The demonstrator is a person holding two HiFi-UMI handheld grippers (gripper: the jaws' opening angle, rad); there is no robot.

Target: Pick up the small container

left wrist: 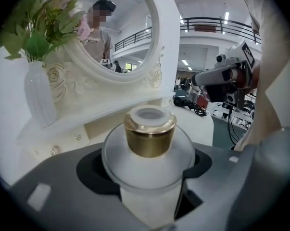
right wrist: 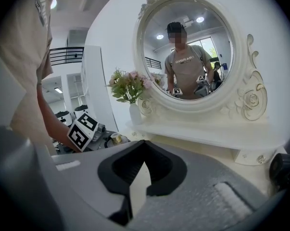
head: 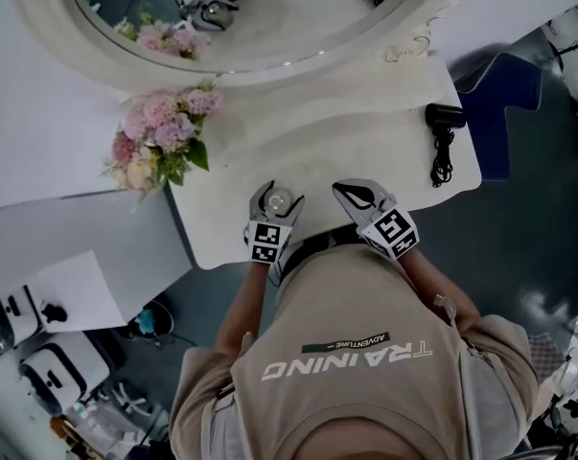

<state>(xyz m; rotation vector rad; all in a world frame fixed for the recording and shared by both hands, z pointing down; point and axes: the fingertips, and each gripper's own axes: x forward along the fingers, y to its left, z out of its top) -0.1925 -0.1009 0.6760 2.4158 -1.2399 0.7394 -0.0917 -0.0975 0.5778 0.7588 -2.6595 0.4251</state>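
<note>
Over the table (head: 365, 132), left tongs (head: 281, 195) clasp the small container (left wrist: 149, 143), right tongs (head: 342, 191) closed

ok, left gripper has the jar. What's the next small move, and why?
Probably a short, straight lift with the left gripper. Its jaws are clamped on the small container, whose gold cap is upright, near the front edge of the table. The right gripper sits shut and empty alongside, so it likely needn't move.

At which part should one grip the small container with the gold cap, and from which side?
Grip the small container on its wide frosted body below the gold cap, coming from the table's front edge. It is upright, and the left gripper cups it so.
</note>
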